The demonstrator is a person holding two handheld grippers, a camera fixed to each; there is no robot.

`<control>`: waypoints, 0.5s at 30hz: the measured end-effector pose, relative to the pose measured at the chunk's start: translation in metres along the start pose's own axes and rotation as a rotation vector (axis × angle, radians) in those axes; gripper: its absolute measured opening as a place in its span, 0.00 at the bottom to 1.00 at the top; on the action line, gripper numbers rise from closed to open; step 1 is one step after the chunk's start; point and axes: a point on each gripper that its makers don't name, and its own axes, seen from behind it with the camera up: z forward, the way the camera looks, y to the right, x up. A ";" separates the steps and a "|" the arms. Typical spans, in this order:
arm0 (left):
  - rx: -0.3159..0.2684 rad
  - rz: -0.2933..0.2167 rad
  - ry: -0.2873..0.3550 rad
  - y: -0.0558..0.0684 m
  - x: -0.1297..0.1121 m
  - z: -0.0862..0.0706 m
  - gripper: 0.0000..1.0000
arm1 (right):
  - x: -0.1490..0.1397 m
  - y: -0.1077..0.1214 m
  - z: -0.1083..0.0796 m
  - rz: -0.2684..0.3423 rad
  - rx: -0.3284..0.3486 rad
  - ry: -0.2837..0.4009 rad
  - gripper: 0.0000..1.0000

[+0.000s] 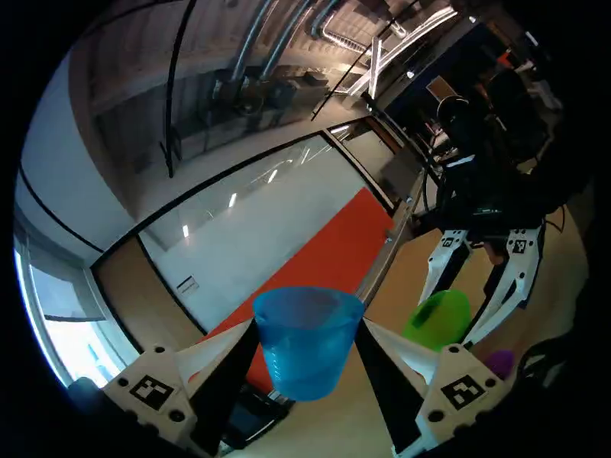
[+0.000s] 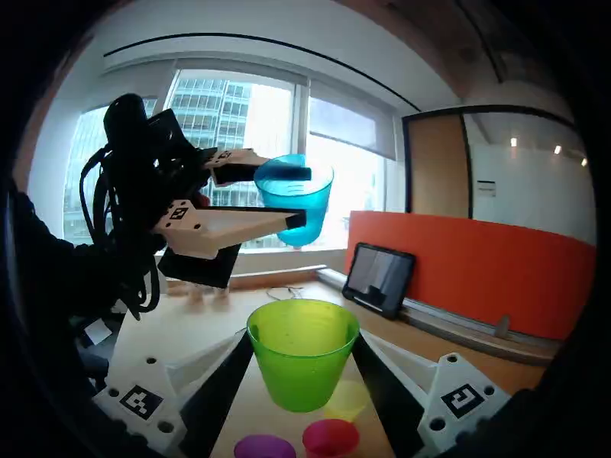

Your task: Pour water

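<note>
Above the wooden table [image 2: 191, 328], the left gripper [image 1: 308, 328] pinches a blue cup [image 1: 308, 351] between both fingers, held high. Lower down, the right gripper [image 2: 303, 340] clamps a green cup [image 2: 303, 366], just over a purple cup [image 2: 263, 446], a pink cup [image 2: 330, 437] and a yellow cup [image 2: 347, 397].

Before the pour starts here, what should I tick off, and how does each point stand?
1. Left gripper clamps the blue cup, a finger on each side: ok.
2. Right gripper clamps the green cup, cup upright: ok.
3. Water in the blue cup: cannot tell.
4. Blue cup over the green cup's mouth: not ok; it is higher but off to one side.
5. Tablet apart from both cups: ok.
</note>
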 end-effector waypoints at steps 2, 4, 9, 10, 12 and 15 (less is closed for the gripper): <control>0.003 0.018 0.000 -0.001 0.003 -0.002 0.85 | -0.002 -0.002 0.001 -0.002 0.004 -0.003 0.91; 0.006 0.036 0.003 -0.002 0.006 -0.003 0.85 | -0.002 -0.003 0.002 -0.005 0.009 -0.006 0.91; 0.010 0.080 0.009 -0.003 0.012 -0.005 0.85 | -0.002 -0.007 0.005 -0.008 0.018 -0.009 0.91; 0.010 0.088 0.010 -0.003 0.013 -0.004 0.85 | -0.001 -0.007 0.006 -0.007 0.020 -0.009 0.91; 0.009 0.105 0.012 -0.004 0.015 -0.003 0.85 | -0.001 -0.008 0.006 -0.007 0.023 -0.009 0.91; 0.010 0.135 0.014 -0.005 0.018 -0.001 0.85 | -0.001 -0.009 0.007 -0.008 0.027 -0.010 0.91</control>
